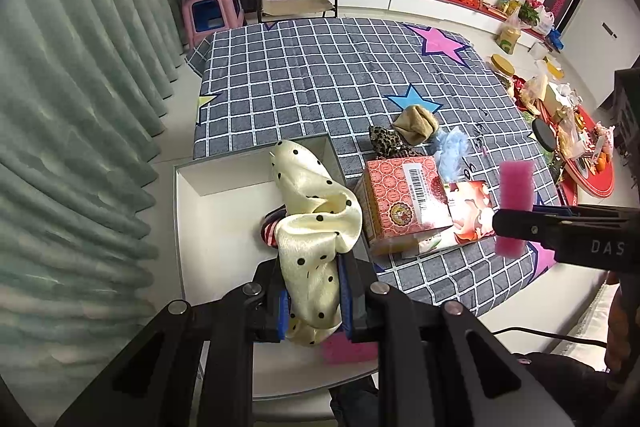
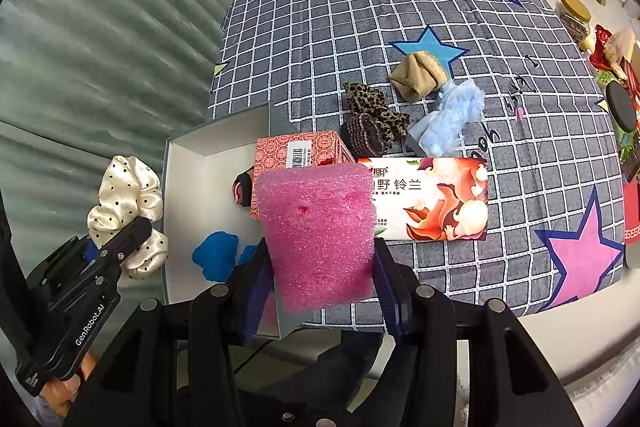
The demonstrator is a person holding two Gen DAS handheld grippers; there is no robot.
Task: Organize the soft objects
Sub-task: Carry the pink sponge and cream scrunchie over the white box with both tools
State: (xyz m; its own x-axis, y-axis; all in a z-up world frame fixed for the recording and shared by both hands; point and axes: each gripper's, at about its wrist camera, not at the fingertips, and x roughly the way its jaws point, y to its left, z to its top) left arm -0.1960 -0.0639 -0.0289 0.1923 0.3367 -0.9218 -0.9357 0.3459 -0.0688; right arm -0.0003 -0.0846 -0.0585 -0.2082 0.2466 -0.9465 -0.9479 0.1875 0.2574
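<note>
My left gripper [image 1: 312, 303] is shut on a cream satin scrunchie with black dots [image 1: 316, 223], held above the white open box [image 1: 224, 227]. The same scrunchie [image 2: 128, 211] shows at the left of the right wrist view, beside the box [image 2: 188, 163]. My right gripper [image 2: 320, 287] is shut on a pink foam sponge [image 2: 316, 235], held over the box's near right corner; the sponge [image 1: 515, 205] also appears at the right of the left wrist view. Inside the box lie a blue soft item [image 2: 218, 255] and a dark striped scrunchie [image 2: 242, 189].
A red patterned carton [image 2: 300, 151] and a tissue pack [image 2: 432, 199] lie by the box on the checked quilt [image 2: 360, 27]. Beyond them lie a leopard scrunchie [image 2: 372, 111], a dark knitted one [image 2: 366, 137], a tan cloth [image 2: 418, 75] and a light blue puff [image 2: 454, 119].
</note>
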